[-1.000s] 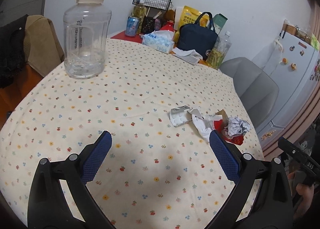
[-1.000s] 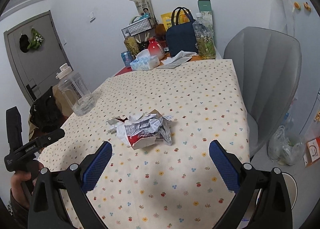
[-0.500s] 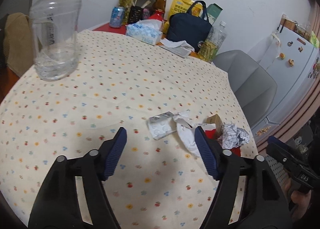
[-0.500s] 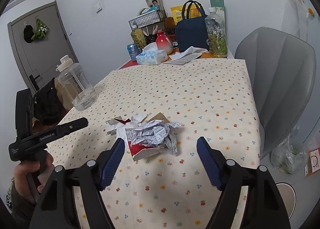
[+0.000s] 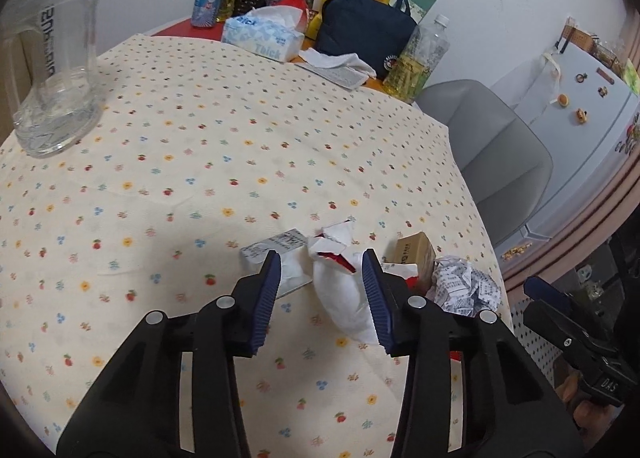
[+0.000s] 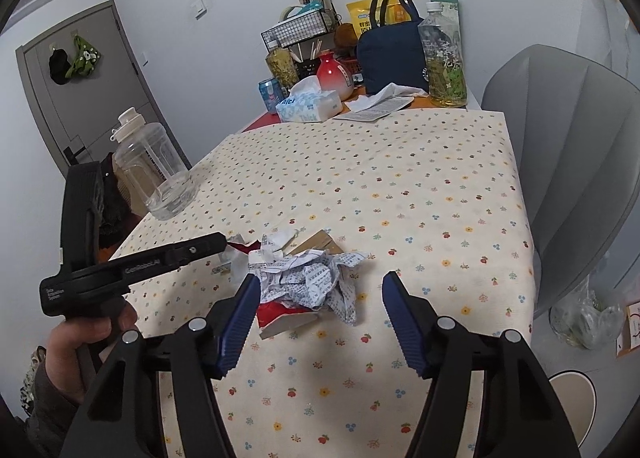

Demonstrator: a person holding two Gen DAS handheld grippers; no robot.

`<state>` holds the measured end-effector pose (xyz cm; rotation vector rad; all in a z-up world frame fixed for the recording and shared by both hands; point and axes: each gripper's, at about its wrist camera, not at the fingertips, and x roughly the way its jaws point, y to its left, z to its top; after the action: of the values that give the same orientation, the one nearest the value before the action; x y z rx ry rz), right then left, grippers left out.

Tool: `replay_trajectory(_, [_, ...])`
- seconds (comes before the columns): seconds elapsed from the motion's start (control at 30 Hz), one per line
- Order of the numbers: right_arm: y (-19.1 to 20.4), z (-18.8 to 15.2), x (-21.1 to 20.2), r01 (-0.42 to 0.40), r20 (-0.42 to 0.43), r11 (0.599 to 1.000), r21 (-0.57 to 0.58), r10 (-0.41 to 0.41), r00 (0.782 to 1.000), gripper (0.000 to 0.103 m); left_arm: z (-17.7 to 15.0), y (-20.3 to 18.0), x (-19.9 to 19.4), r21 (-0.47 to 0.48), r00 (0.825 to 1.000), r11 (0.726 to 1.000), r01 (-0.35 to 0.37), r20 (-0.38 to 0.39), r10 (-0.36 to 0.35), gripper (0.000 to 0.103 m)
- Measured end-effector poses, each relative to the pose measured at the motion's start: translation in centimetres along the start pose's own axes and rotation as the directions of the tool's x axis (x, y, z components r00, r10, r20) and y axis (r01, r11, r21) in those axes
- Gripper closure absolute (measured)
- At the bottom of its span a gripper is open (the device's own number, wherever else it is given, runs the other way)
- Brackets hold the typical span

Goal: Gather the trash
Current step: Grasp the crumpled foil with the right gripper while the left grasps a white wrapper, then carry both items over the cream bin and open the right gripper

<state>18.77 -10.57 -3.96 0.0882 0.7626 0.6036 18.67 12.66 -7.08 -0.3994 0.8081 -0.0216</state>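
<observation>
Two grippers over one trash pile near the table's (image 6: 460,162) right edge | left gripper (image 5: 320,278) half open around white wrapper (image 5: 344,294), holding nothing | right gripper (image 6: 316,298) wide open beside crumpled paper (image 6: 316,282), empty | far: one jug (image 5: 52,70), one tissue box (image 5: 260,36), one bag (image 5: 364,34)

Both tools low (left (image 5: 320,278), right (image 6: 316,294)), jaws apart.
</observation>
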Motion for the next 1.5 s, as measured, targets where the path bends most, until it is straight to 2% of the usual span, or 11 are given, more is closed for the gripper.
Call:
replay_trajectory(0.17, [-0.8, 0.1, -0.5, 0.007, 0.001, 1.000, 0.014, -0.007, 1.000, 0.040, 0.5, -0.2, 2.1, -0.025, 1.000, 0.999, -0.021, -0.022, 0.020, 0.064])
replay_trajectory(0.23, [-1.0, 0.1, -0.6, 0.009, 0.000, 1.000, 0.013, -0.009, 1.000, 0.040, 0.6, -0.1, 2.5, -0.038, 1.000, 0.999, -0.013, -0.026, 0.012, 0.086])
replay_trajectory(0.4, [-0.6, 0.2, -0.4, 0.002, -0.014, 1.000, -0.003, -0.002, 1.000, 0.040, 0.6, -0.5, 1.9, -0.035, 1.000, 0.999, -0.004, 0.010, 0.004, 0.096])
replay_trajectory(0.5, [0.0, 0.3, 0.2, -0.007, -0.028, 1.000, -0.018, 0.007, 1.000, 0.040, 0.7, -0.2, 0.7, -0.043, 1.000, 0.999, 0.012, 0.029, -0.011, 0.096])
replay_trajectory(0.73, [0.9, 0.1, 3.5, -0.007, -0.100, 1.000, -0.013, 0.005, 0.995, 0.042, 1.1, 1.4, -2.6, -0.064, 0.996, 0.998, 0.004, 0.084, 0.002, 0.096])
replay_trajectory(0.77, [0.8, 0.0, 3.9, -0.007, -0.111, 1.000, -0.006, 0.007, 0.994, 0.046, 1.1, 1.5, -2.8, -0.065, 0.996, 0.998, 0.002, 0.086, 0.004, 0.096])
replay_trajectory(0.83, [0.6, -0.1, 4.4, -0.018, -0.127, 1.000, 0.010, 0.019, 0.992, 0.085, 1.1, 1.8, -3.3, -0.069, 0.996, 0.998, 0.001, 0.091, 0.005, 0.096])
replay_trajectory(1.0, [0.8, 0.2, 2.8, -0.031, -0.077, 0.999, 0.014, 0.032, 0.997, 0.086, 1.2, 1.7, -4.3, -0.058, 0.995, 0.998, 0.005, 0.102, 0.001, 0.096])
replay_trajectory(1.2, [0.3, 1.1, -1.0, -0.030, 0.021, 0.999, 0.043, 0.029, 0.999, 0.086, 1.7, 0.2, -5.4, -0.020, 0.993, 0.999, 0.026, 0.120, -0.023, 0.096])
replay_trajectory(1.5, [-2.7, 1.7, -6.8, 0.021, 0.090, 0.997, 0.075, -0.028, 0.996, 0.086, 2.2, -4.8, -6.0, 0.040, 0.990, 0.997, 0.072, 0.121, -0.076, 0.096])
